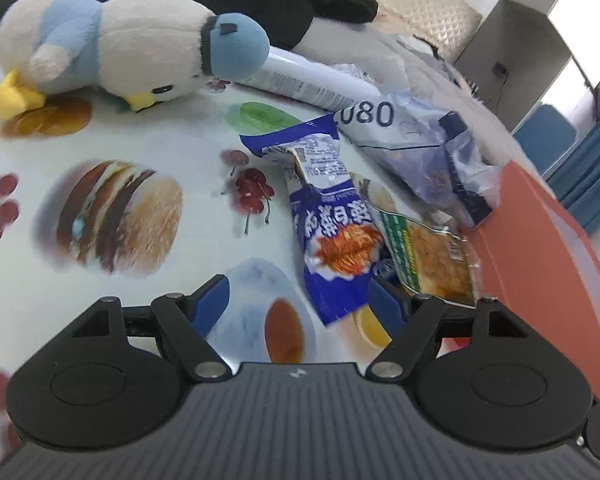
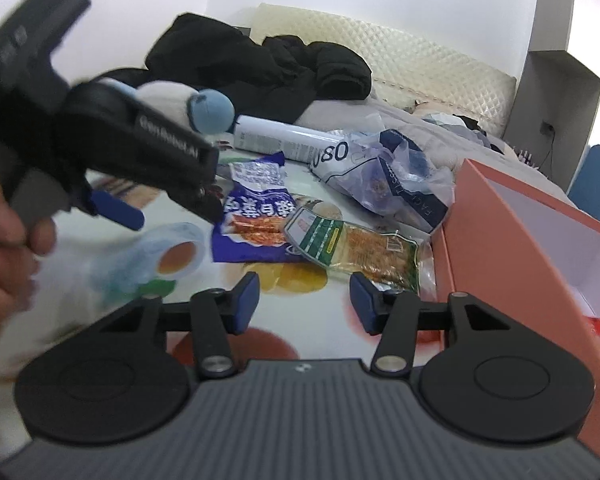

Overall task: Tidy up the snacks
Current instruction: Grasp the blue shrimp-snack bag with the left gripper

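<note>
Left wrist view looks down on a table cover (image 1: 100, 280) printed with burgers, cherries and drinks, which fills most of the frame. Behind it lies a heap of black clothing (image 2: 260, 64) against a quilted cream headboard (image 2: 420, 60). At the right edge stands a salmon-pink box (image 2: 512, 240) with a white inside, open at the top; something red shows in its near corner, too blurred to name. A white and blue plush bird (image 1: 120, 52) lies on its side at the far left of the table, its head just beside a white cylinder (image 1: 308, 76) lying flat. Next to the box sits a clear plastic bag (image 1: 420, 148) printed with "080", crumpled, with dark packets inside. In front of it lie two snacks: a blue snack packet (image 1: 332, 240) with its torn top towards the bird, and a green and clear snack packet (image 2: 360, 248) overlapping its edge, close to the box wall. The left gripper (image 1: 300, 304) hangs over the blue packet with its blue pads wide apart — nothing is between them. The right gripper (image 2: 304, 304) stands partly open just short of the green packet, gripping nothing. A hand (image 2: 4, 248) holds the left gripper's handle.
</note>
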{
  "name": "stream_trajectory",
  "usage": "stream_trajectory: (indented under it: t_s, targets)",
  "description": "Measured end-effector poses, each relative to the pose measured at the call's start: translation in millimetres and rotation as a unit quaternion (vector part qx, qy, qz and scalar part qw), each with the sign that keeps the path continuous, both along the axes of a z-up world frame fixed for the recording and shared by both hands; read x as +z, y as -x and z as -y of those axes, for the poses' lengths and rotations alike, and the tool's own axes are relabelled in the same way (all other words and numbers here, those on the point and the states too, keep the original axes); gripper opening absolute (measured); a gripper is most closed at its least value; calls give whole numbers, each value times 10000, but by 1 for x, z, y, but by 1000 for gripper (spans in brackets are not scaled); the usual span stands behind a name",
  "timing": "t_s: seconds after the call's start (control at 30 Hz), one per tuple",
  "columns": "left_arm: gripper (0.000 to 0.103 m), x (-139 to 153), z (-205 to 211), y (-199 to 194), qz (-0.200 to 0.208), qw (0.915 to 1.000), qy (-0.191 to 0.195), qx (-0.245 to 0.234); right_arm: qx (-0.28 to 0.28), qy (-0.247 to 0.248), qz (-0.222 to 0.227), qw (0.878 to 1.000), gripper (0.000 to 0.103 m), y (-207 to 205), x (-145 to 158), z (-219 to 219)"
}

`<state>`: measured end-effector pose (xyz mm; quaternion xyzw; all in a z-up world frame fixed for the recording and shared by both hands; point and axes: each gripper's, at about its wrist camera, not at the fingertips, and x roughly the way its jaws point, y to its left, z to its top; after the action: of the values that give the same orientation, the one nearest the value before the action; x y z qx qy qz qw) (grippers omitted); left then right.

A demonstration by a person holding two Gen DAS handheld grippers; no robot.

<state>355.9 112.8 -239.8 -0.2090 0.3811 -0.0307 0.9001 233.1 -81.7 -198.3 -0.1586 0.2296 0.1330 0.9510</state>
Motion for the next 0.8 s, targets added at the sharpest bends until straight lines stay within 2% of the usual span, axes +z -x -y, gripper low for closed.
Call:
stream_trajectory:
  t_s: [0.1,0.23,0.33,0.4,0.43,0.53,0.6,0.63,0.7,0.8]
  targets:
    - [80,-4,1,-18,7,9999,57,-93,-26,183,1,9998,44,-22,-12,-7]
    - [76,-9,4,-37,9,9997,174,-147,66,482,115,9987,44,-38,-15,-18]
    - [69,-10,7,-51,27,9998,103,-148,229,766,212,9966,42,-49,-18,-28]
    - [68,-10,7,-58,75,9997,164,-177,298,909,161,9953,31,-57,-21,-32]
    - [68,-11,7,-61,79,9996,186,-194,311,963,153,9947,30,-60,-22,-34]
    - [60,-13,9,-69,98,9998,35,-194,379,1184,113,9922,28,-65,-27,-41]
    - [51,-13,10,-72,102,9998,12,-188,378,1286,-26,9910,12,-69,-32,-43]
    - [47,-13,10,-73,101,9998,-38,-175,373,1301,-17,9908,11,-69,-32,-44]
    - [27,-14,10,-74,78,9998,-115,-156,362,1292,10,9910,7,-68,-31,-44]
    - [21,-15,6,-71,36,9998,-57,-164,323,1320,57,9907,2,-67,-31,-45]
